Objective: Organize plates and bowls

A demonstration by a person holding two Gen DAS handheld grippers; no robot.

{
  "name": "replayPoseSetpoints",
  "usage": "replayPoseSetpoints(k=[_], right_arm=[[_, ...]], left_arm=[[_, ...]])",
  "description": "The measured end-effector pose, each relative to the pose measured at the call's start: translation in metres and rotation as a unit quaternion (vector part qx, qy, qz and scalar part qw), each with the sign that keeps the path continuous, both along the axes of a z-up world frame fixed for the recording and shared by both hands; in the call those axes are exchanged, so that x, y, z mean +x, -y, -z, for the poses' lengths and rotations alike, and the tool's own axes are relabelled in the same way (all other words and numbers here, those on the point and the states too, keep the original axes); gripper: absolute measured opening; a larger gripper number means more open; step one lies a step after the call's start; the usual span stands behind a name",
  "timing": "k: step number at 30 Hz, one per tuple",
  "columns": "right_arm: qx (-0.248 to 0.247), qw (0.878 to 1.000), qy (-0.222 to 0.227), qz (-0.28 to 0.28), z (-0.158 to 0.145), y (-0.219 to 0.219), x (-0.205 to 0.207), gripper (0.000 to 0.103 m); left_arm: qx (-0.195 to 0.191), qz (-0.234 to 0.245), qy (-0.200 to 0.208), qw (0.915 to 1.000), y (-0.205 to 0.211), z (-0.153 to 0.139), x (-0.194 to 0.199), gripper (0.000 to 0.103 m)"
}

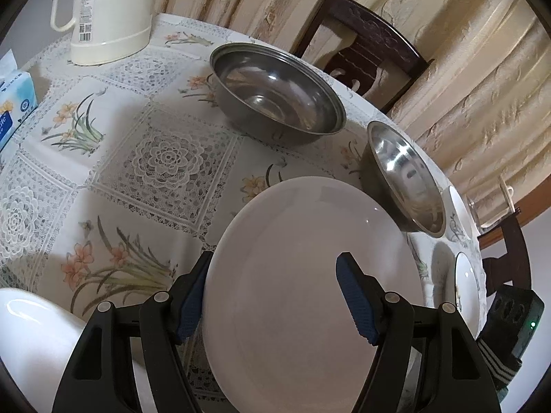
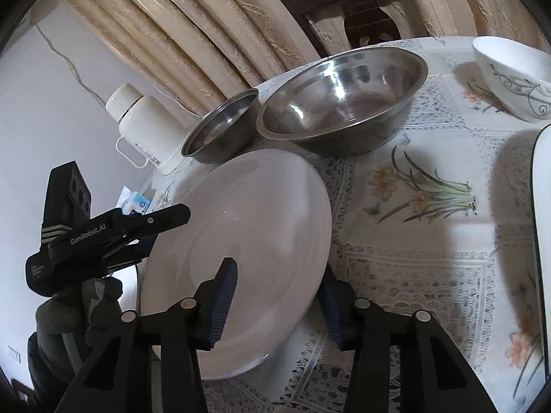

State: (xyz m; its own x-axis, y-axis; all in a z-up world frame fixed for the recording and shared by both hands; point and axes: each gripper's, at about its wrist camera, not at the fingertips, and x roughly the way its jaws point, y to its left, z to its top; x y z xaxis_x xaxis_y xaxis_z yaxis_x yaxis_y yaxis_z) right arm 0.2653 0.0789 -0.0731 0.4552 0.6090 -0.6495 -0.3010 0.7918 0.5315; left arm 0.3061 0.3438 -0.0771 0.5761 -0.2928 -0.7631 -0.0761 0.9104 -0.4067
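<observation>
Blue-padded fingers (image 1: 356, 301) of both grippers straddle opposite rims of one white plate (image 1: 310, 275).

Left gripper (image 1: 275, 296) brackets the plate's left edge; right gripper (image 2: 279, 306) brackets its right edge. Each pair of fingers stands spread, one pad above the face and one beyond the rim; firm contact cannot be confirmed. Plate sits tilted, apparently raised off the surface (image 1: 165, 158), directly ahead of both grippers and equally near each. Large steel bowl (image 1: 275, 103) and small steel bowl (image 1: 406, 179) lie just beyond its far rim.
</observation>
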Motion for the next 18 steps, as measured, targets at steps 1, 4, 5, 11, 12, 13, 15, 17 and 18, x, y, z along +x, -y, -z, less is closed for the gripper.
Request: replayPoseSetpoints(k=[1, 4, 5, 11, 12, 13, 15, 17, 18], right_arm=[[-0.004, 1.000, 0.003, 0.001, 0.000, -0.001, -0.001, 0.049], [-0.017, 1.000, 0.014, 0.002, -0.002, -0.001, -0.003, 0.049], [-0.020, 1.000, 0.018, 0.003, -0.003, -0.002, -0.003, 0.049], [-0.040, 0.997, 0.060, 0.007, -0.014, -0.003, -0.011, 0.049], [-0.041, 0.997, 0.066, 0.007, -0.016, -0.002, -0.012, 0.049], [-0.042, 0.997, 0.071, 0.007, -0.018, -0.002, -0.013, 0.049], [-0.042, 0.996, 0.076, 0.007, -0.021, -0.001, -0.015, 0.049], [-0.040, 0.996, 0.076, 0.007, -0.023, -0.001, -0.016, 0.049], [-0.039, 0.996, 0.076, 0.006, -0.023, -0.001, -0.017, 0.049]], left_arm=[[0.000, 0.000, 0.002, 1.0000, 0.000, 0.000, -0.001, 0.072], [0.002, 0.002, 0.009, 1.0000, 0.003, -0.002, -0.005, 0.072], [0.004, 0.003, 0.012, 0.9999, 0.004, -0.003, -0.006, 0.072], [0.006, 0.006, 0.029, 0.9995, 0.009, -0.011, -0.015, 0.072], [0.006, 0.006, 0.032, 0.9995, 0.010, -0.013, -0.017, 0.072], [0.005, 0.005, 0.034, 0.9994, 0.010, -0.015, -0.019, 0.072], [0.001, 0.003, 0.038, 0.9993, 0.009, -0.018, -0.023, 0.072], [-0.003, 0.002, 0.041, 0.9992, 0.008, -0.021, -0.027, 0.072], [-0.003, 0.001, 0.043, 0.9991, 0.009, -0.024, -0.029, 0.072]])
